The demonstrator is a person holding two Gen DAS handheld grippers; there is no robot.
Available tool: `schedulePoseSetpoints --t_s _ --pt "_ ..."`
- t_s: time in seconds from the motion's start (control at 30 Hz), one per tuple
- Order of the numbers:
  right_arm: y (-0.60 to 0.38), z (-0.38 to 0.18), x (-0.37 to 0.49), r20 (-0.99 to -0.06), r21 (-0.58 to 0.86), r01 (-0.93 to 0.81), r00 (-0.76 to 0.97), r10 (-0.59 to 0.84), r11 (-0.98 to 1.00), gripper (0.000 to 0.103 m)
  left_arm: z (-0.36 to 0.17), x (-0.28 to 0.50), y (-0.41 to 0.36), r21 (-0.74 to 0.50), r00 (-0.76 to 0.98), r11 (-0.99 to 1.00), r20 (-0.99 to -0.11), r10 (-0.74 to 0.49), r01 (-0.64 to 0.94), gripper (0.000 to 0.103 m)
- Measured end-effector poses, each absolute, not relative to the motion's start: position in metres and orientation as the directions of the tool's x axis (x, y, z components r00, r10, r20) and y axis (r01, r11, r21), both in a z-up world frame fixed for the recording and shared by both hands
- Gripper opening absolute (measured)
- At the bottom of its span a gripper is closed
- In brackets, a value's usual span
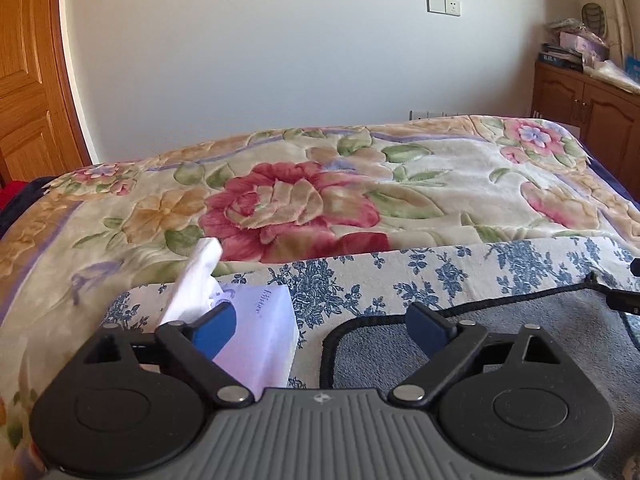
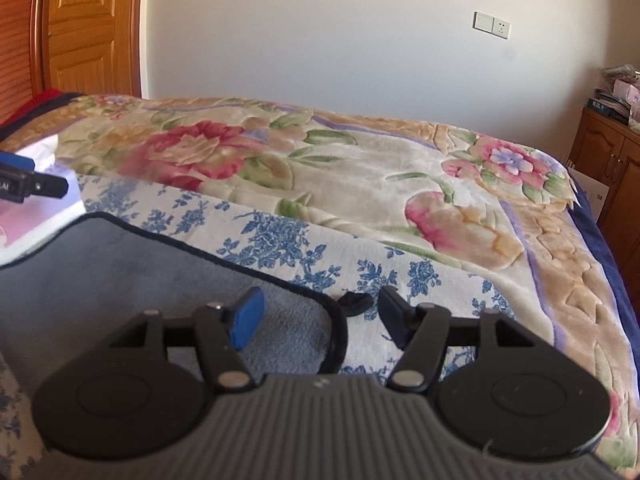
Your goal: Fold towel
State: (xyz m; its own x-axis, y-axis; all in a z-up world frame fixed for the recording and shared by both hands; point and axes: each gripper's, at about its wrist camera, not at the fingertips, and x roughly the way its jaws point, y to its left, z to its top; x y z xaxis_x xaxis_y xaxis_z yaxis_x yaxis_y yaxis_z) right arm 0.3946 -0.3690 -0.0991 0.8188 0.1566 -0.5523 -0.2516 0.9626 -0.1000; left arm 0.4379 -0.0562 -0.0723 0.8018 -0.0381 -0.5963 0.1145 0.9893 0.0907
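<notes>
We find the towel (image 1: 500,344), grey with a black border, lying flat on the blue-flowered sheet (image 1: 400,280) at the near edge of the bed, with the floral blanket (image 1: 320,184) beyond it at 12 o'clock.

In the left wrist view, the towel's far left corner curves between the spread fingers, and the towel runs away toward 3 o'clock. The left gripper (image 1: 324,324) is wide open and holds nothing. A tissue box (image 1: 260,328) sits just beside its left finger, at 10 o'clock.

In the right wrist view, the towel's far right corner lies between the fingers, slightly toward 11 o'clock, and the towel extends toward 9 o'clock. The right gripper (image 2: 320,320) is likewise wide open and empty.

We judge each gripper to be nearest its own corner. Both point forward over the bed, low above the cloth; we cannot tell whether either touches it.
</notes>
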Motion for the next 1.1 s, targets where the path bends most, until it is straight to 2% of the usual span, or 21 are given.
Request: schedulePoseSetpoints --t_s 0.13,0.2,0.37,0.47,0.7,1.1 --pt "-0.370 -0.090 0.383 -0.541 -0.080 -0.245 0.825 0.164 0.966 0.076 -0.061 0.426 -0.057 0.089 0.809 0.990 -0.586 -0.040 0.113 0.097" --pt "-0.369 -0.084 0.376 -0.536 -0.084 -0.244 0.829 0.162 0.966 0.087 -0.056 0.419 -0.058 0.083 0.810 0.990 -0.584 -0.044 0.113 0.099" --pt "-0.370 -0.068 0.358 -0.518 -0.062 -0.239 0.838 0.173 0.969 0.091 -0.039 0.400 -0.061 0.078 0.814 0.989 -0.578 -0.056 0.123 0.099" --pt "-0.369 -0.058 0.348 -0.508 -0.060 -0.240 0.843 0.177 0.969 0.099 -0.028 0.388 -0.062 0.076 0.816 0.989 -0.575 -0.063 0.130 0.100" --pt "-0.364 -0.038 0.325 -0.492 -0.054 -0.240 0.851 0.184 0.969 0.103 -0.003 0.363 -0.066 0.076 0.825 0.988 -0.561 -0.067 0.132 0.103" --pt "-0.358 -0.016 0.277 -0.449 -0.039 -0.262 0.867 0.217 0.964 0.103 0.015 0.313 -0.062 0.089 0.836 0.988 -0.545 -0.055 0.124 0.103"
